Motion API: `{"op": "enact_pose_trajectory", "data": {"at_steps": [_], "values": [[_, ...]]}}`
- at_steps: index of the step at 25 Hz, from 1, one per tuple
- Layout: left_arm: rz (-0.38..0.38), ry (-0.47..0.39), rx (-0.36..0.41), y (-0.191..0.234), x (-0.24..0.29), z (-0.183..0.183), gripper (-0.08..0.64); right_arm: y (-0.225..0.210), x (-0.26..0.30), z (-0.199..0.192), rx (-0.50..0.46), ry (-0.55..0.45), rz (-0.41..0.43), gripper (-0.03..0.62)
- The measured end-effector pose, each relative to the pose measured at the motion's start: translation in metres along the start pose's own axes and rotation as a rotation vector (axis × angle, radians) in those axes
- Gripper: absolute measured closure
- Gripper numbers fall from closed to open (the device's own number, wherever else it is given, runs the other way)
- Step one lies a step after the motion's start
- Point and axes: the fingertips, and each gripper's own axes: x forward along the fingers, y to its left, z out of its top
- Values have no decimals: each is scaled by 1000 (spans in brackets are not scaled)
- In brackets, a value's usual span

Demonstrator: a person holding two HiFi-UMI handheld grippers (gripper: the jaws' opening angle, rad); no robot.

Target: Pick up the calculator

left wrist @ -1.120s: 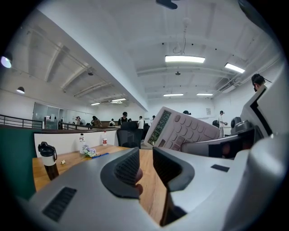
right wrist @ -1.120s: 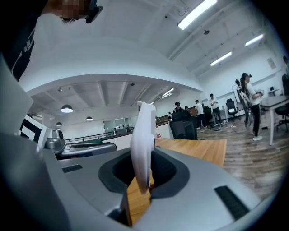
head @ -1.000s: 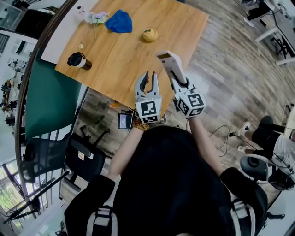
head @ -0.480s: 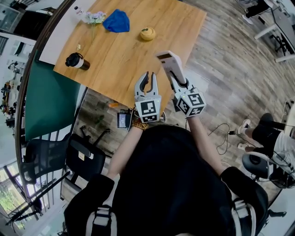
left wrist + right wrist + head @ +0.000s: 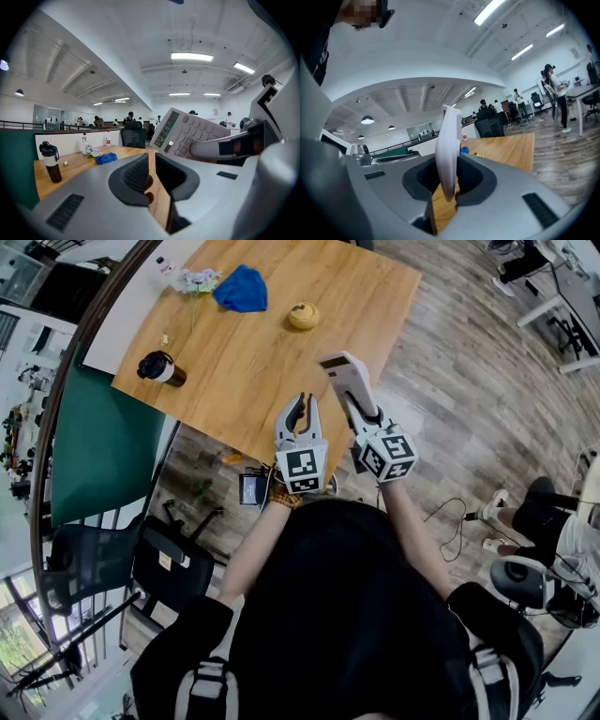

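Left gripper's (image 5: 302, 402) jaws narrowed; right gripper (image 5: 363, 414) holds calculator (image 5: 340, 367).

the left forearm (image 5: 249, 554) and the right forearm (image 5: 412, 526) are stretched forward from the torso, side by side, and a tool is gripped in each hand, pointed roughly level. the left tool (image 5: 298, 405) is carried empty; its jaws have just been closing and are drawn in to a slim gap (nothing is caught between the pads). the right tool (image 5: 362, 414) is held just beside it, and its jaws are clamped on the lower end of the calculator (image 5: 341, 371), which is raised edge-on between the pads.
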Motion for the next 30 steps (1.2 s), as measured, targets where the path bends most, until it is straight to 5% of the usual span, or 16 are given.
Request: {"op": "enact_pose_trajectory", "data": {"at_steps": [30], "values": [[-17,74,-12,0,1,-22,500,-3,2,-6,41,24,-3,520]]}}
